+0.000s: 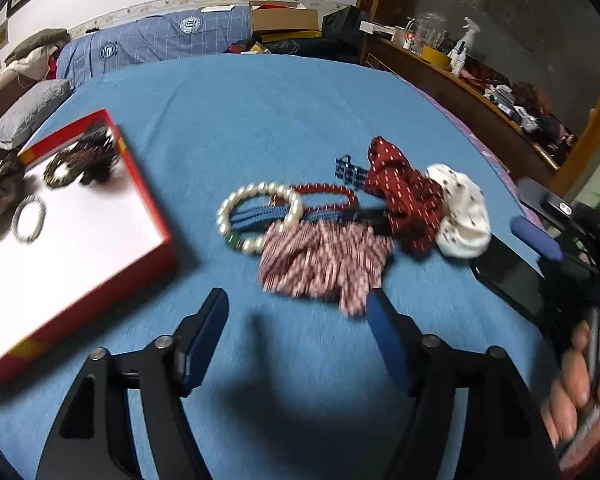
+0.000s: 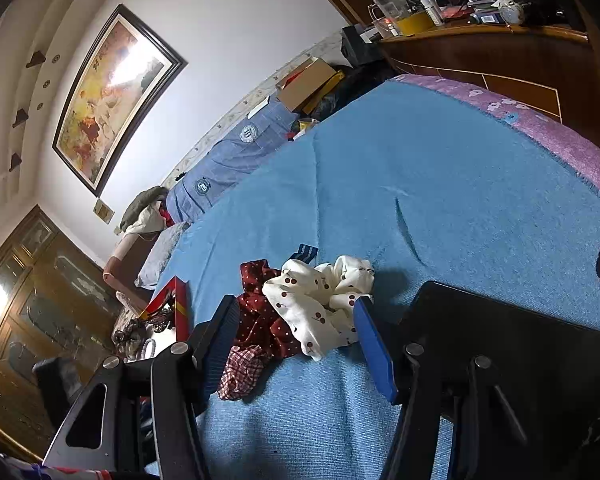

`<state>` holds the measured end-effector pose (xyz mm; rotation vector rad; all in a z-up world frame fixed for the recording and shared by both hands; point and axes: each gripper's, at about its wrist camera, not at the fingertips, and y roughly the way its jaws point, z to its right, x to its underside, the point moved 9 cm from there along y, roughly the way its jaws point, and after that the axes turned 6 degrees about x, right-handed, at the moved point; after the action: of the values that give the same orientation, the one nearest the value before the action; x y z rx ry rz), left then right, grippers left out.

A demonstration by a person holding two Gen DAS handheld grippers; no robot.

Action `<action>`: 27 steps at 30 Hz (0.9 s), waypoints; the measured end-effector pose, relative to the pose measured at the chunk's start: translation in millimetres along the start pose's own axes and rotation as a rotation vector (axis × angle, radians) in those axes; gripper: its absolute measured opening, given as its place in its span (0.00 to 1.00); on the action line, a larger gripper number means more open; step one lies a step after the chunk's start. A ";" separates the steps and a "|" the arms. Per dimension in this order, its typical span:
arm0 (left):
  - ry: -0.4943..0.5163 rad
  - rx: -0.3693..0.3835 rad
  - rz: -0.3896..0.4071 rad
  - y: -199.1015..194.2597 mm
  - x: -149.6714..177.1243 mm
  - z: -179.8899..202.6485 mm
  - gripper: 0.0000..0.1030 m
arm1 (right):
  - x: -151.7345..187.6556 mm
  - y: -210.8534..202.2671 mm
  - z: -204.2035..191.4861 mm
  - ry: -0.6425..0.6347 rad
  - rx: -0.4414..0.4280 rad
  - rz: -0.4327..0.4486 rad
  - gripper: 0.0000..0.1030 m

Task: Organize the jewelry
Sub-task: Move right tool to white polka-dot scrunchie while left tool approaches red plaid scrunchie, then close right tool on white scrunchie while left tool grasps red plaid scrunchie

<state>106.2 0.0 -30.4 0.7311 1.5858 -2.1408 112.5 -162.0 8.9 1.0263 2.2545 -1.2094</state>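
A pile of accessories lies on the blue bedspread (image 1: 280, 120): a pearl bracelet (image 1: 256, 212), a red bead bracelet (image 1: 324, 192), a red-and-white checked scrunchie (image 1: 324, 264), a dark red dotted scrunchie (image 1: 408, 196) and a white cherry-print scrunchie (image 1: 464, 212). A red box (image 1: 148, 208) with a white floor at the left holds dark bead bracelets (image 1: 80, 160) and a small pale bracelet (image 1: 28, 218). My left gripper (image 1: 296, 300) is open and empty, just short of the checked scrunchie. My right gripper (image 2: 296, 306) is open, its fingers either side of the white scrunchie (image 2: 316, 300) and the dark red one (image 2: 260, 320).
A black tablet-like slab (image 2: 500, 320) lies on the bed right of the pile. Pillows (image 1: 172, 36) and boxes (image 1: 284, 16) line the far edge. A cluttered wooden shelf (image 1: 480, 80) runs along the right. A brown fabric item (image 1: 0, 196) lies beside the red box.
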 end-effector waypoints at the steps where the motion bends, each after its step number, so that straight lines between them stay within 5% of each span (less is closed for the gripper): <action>1: 0.008 -0.013 -0.009 6.3 -3.6 1.0 0.72 | 0.0 0.4 1.3 0.003 -0.001 0.000 0.62; 6: 0.029 -0.047 -0.031 33.8 -12.7 12.4 0.72 | 0.7 -1.7 5.9 0.005 0.017 0.006 0.63; 8: 0.039 -0.045 -0.033 40.3 -12.8 16.3 0.60 | 0.9 -1.2 5.5 0.003 0.027 0.005 0.63; 12: 0.074 -0.059 -0.011 41.7 -13.3 15.8 0.18 | 1.2 1.5 7.8 0.004 0.047 -0.003 0.64; 27: 0.125 -0.018 0.211 -21.3 -43.7 4.5 0.14 | -6.3 55.2 -1.2 -0.192 0.168 -0.153 0.71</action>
<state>127.7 1.7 13.4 0.9963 1.5117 -1.9604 158.2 -143.7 -16.9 0.7682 2.1417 -1.5145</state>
